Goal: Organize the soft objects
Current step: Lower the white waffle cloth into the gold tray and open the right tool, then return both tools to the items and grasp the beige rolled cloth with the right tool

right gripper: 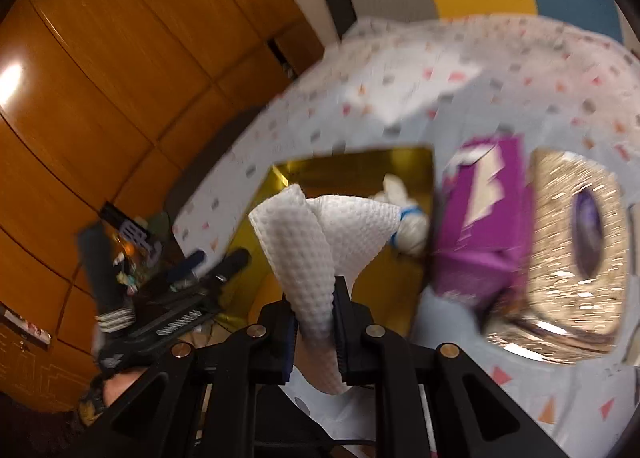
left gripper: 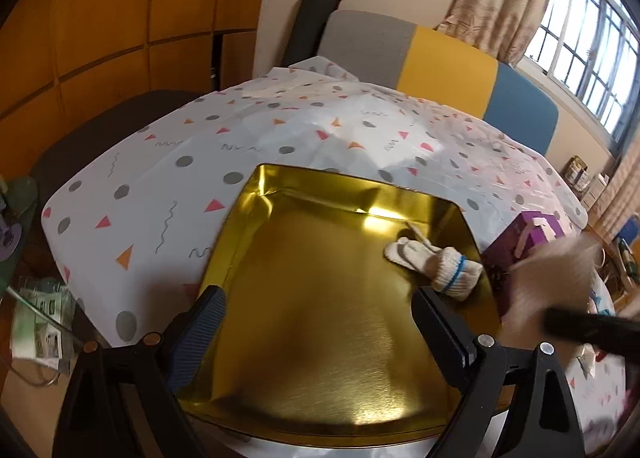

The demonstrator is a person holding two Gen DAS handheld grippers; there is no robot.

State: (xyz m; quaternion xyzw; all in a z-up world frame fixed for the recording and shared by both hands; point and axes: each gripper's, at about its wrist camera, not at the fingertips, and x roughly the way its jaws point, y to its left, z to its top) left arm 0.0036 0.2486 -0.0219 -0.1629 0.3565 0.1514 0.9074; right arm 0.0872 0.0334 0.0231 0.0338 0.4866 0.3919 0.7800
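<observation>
table, patterned cloth [left gripper: 168, 162] | gold tray [left gripper: 304, 298] | purple box [right gripper: 484, 218] | glittery box [right gripper: 560, 258]

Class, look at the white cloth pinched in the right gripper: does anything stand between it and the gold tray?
Nothing visible does. The white cloth hangs over the near part of the gold tray; the purple box stands to the tray's right, and the glove lies inside.

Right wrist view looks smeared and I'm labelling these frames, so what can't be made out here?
- Purple box and glittery gold tin, right wrist view: motion blur makes any print unreadable.
- White glove, right wrist view: partly hidden behind the white cloth held in the right gripper.
- Right gripper, left wrist view: only a blurred streak at the right edge.
- Gold tray, left wrist view: near rim hidden by the left gripper.
</observation>
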